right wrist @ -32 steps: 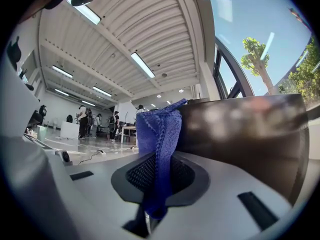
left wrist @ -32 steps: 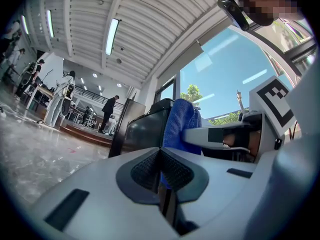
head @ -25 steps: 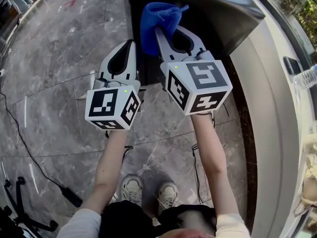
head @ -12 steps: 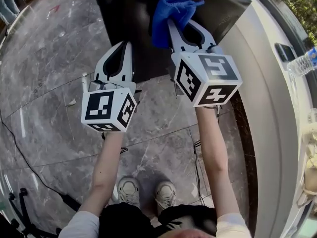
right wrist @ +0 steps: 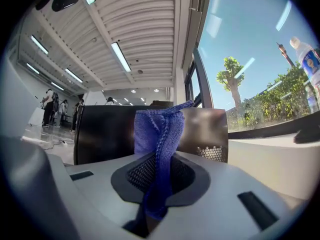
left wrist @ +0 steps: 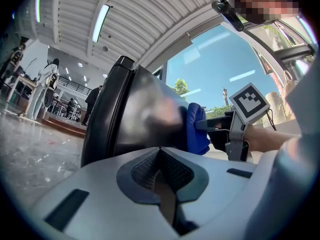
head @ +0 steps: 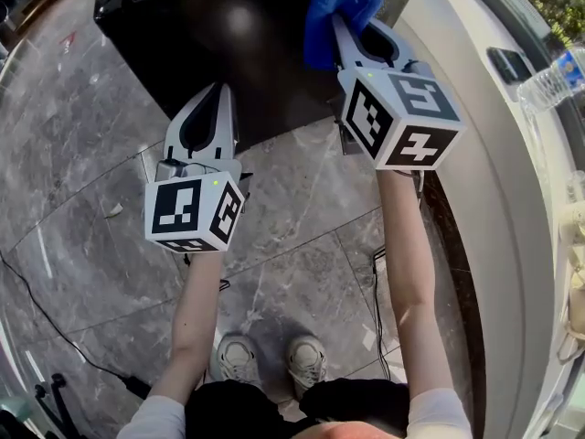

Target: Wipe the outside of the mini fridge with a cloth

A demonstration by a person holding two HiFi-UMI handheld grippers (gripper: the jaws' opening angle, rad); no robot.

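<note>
Item 1, right gripper (head: 351,33): its jaws are clamped on a blue cloth (head: 336,5). A narrow fold runs down between them, and the loose bunch stands out past the tips. Item 2, left gripper (head: 218,99): its jaws are pressed together with nothing between them, and it is held low and to the left of the right jaws, apart from the cloth. Item 3, mini fridge (head: 228,48): it stands directly ahead of both sets of tips, and in the left gripper view the cloth bunch appears to rest against its panel. We judge 3 hazards. First, the grip takes only a thin fold, so drag across the panel could pull the cloth out of the jaws. Second, if the bunch folds aside, the hard tips could meet the glossy skin and mark it. Third, nothing braces the fridge, so a firm push could shift it on the polished floor (head: 82,199). A water bottle (head: 553,79) stands on the white counter (head: 494,163), well to the right of the right jaws, and we count it a lesser hazard on a wide sweep. Condition of item 3: dark, glossy shell with a soft glare on top, rounded edges, and a grey-brown side panel with a honeycomb vent patch. We see no dirt or streaks.
</note>
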